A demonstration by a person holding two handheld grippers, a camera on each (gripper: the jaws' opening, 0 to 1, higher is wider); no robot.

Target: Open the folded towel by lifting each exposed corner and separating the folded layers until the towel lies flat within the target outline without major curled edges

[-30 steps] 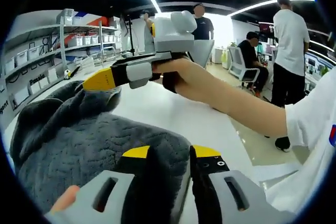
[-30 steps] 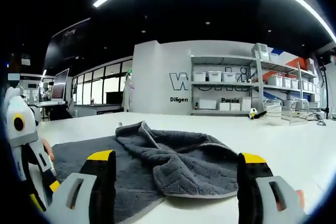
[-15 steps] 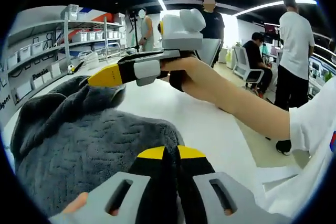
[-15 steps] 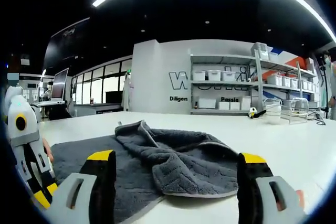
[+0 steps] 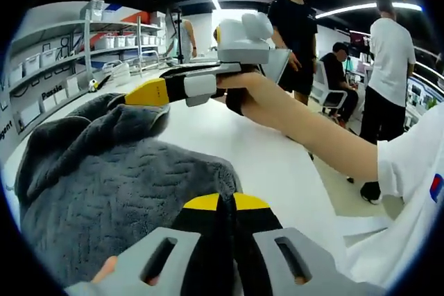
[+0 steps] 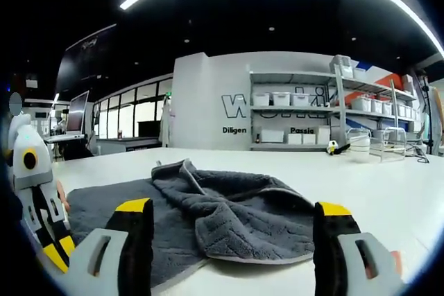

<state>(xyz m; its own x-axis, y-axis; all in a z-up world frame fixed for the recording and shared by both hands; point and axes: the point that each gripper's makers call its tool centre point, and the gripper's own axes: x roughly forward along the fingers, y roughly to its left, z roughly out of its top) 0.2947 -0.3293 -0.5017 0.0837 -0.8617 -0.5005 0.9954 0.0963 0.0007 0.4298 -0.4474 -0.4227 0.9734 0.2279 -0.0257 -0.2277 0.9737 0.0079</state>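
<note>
A grey towel (image 5: 104,178) lies rumpled on the white table (image 5: 229,136), its folded layers bunched up. My left gripper (image 5: 218,203) rises from the bottom of the left gripper view, its yellow-tipped jaws shut on the towel's near edge. My right gripper (image 5: 156,92), held by a hand, reaches in from the right and hovers just over the towel's far bulge. In the right gripper view the right gripper (image 6: 232,214) stands wide open, with the towel (image 6: 229,216) heaped between and beyond its fingers. The left gripper (image 6: 35,195) shows at the left edge, on the towel's flat part.
Shelves (image 5: 97,39) with white bins line the wall behind the table, seen too as shelves (image 6: 298,123) beside a wire basket (image 6: 378,147). Several people (image 5: 298,25) stand or sit beyond the table's right edge (image 5: 316,178). Bare tabletop stretches right of the towel.
My left gripper's jaws have gone from slightly apart to shut on the towel's edge. The right gripper stays open in place. A person in black has walked closer behind it.
</note>
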